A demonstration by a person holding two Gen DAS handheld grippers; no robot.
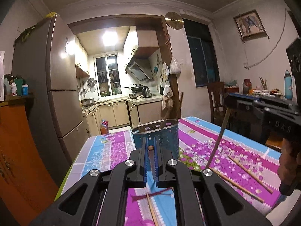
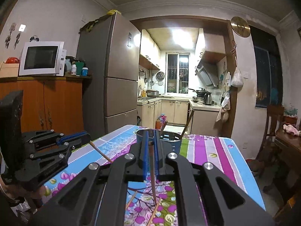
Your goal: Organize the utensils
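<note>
the left gripper (image 1: 150,150) is clenched on a chopstick (image 1: 150,157), its round end showing between the blue pads. the right gripper (image 2: 150,145) grips another chopstick (image 2: 152,171). both point toward the blue utensil holder (image 1: 165,139) standing at the far end of the desk (image 1: 105,150). two loose chopsticks (image 1: 250,173) lie flat on the floral cloth to the right, near side.

Desk cloth (image 1: 116,150) striped pink, purple, blue w/ floral print. Utensil holder (image 1: 167,137) seen as blue, poss. speckled. Chopsticks (image 1: 250,171) brown. Gripper pads (image 2: 144,150) blue, frames black.
</note>
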